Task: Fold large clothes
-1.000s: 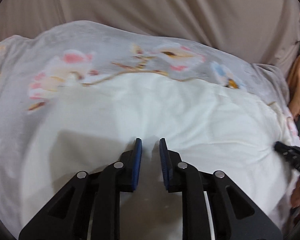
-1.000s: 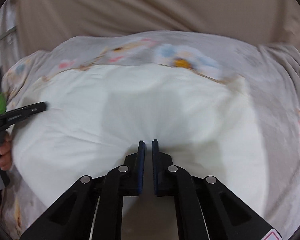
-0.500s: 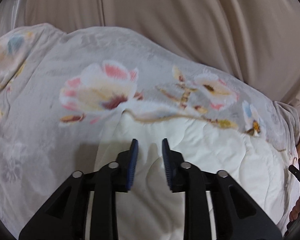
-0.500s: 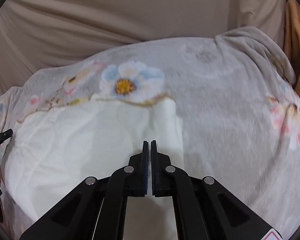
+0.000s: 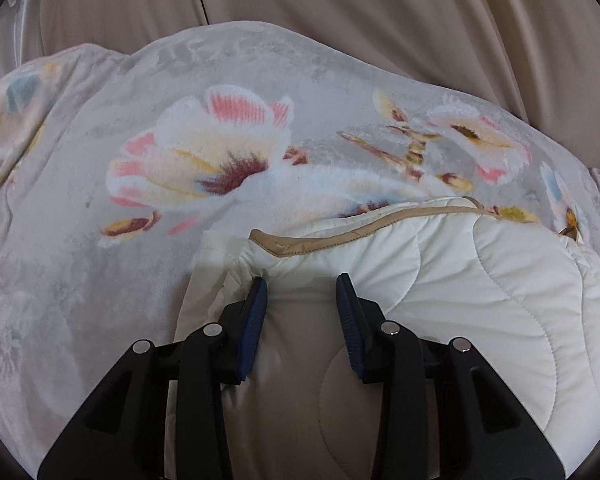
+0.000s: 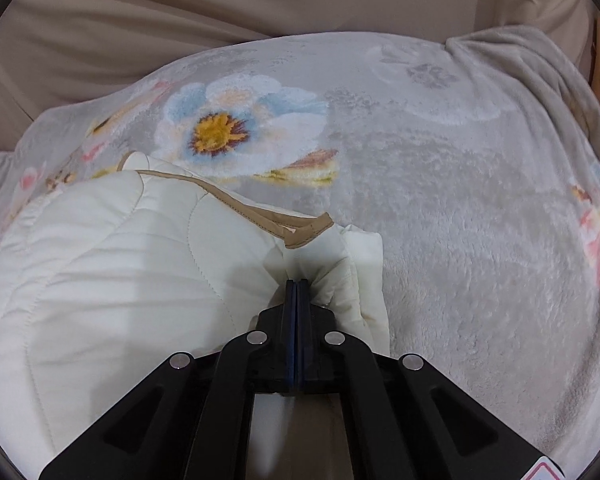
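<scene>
One cream quilted garment (image 6: 100, 280) on floral blanket (image 6: 460, 200)

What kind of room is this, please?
Probably a bedroom at home: a plush floral blanket covers a bed-like surface, beige curtains hang behind it, and a cream quilted garment lies on top.

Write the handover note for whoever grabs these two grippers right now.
Left gripper: jaws have just been opening, cream fabric lies between them, pads no longer pressing.
Right gripper: shut on the quilted cream garment, pinching its right corner.
The garment lies on the floral blanket, tan-trimmed edge laid toward the far side.
Done: one fold laid over.
Left: release right, smooth, likely fold again.
</scene>
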A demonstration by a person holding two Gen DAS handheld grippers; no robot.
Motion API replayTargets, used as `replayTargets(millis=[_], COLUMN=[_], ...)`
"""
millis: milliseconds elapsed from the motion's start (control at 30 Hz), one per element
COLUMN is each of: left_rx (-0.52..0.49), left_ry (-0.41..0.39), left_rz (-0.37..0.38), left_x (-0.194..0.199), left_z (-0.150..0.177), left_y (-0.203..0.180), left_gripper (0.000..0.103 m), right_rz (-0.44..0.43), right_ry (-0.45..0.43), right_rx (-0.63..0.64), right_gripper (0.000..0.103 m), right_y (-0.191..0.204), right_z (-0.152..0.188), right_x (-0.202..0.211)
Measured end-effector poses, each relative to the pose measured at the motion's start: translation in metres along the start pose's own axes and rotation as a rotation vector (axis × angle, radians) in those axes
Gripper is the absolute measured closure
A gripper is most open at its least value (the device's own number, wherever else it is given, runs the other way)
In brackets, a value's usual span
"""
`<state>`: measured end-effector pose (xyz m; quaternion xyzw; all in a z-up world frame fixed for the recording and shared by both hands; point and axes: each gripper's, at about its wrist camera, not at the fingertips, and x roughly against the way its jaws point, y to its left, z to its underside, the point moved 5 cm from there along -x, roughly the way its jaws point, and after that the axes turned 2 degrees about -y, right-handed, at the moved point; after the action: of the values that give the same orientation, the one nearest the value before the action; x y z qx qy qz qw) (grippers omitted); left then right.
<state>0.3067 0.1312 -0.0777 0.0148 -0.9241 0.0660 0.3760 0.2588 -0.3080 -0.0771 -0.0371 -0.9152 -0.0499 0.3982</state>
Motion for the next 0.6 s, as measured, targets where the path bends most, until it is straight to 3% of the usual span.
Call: replayTargets(millis=[167, 200, 267, 300, 400, 500, 600], left_rx=[0.018, 0.013, 0.006, 0.007, 0.037, 0.092, 0.079], left_ry=[-0.005, -0.008, -0.013, -0.016, -0.021, -0.045, -0.063], left_rz=[0.02, 0.016, 0.007, 0.006, 0.013, 0.049, 0.053], left_x=[0.002, 0.003, 0.006, 0.009, 0.02, 0.045, 0.073], left_z=[-0.003, -0.003, -0.003, -0.003, -0.003, -0.001, 0.004], left_y=[0.003, 0.003, 0.002, 0.002, 0.005, 0.009, 0.014], left_gripper=[0.068, 0.068, 0.068, 0.068, 0.068, 0.067, 0.064], right_rz=[-0.016, -0.03, -0.169, -0.238, -0.293, -0.331, -0.322], right_ry=[-0.009, -0.019, -0.057, -0.075, -0.064, -0.001, 0.079], right_rx=[-0.048, -0.095, -0.148, -0.127, 0.05, 0.186, 0.253], right_gripper=[0.103, 0.098, 0.095, 0.095, 0.095, 0.096, 0.096], right_y=[-0.007, -0.007, 0.01, 0.03, 0.102, 0.164, 0.198], right_z=[-0.005, -0.007, -0.013, -0.016, -0.017, -0.003, 0.017], right_x=[0.009, 0.022, 0.054, 0.072, 0.1, 0.096, 0.072])
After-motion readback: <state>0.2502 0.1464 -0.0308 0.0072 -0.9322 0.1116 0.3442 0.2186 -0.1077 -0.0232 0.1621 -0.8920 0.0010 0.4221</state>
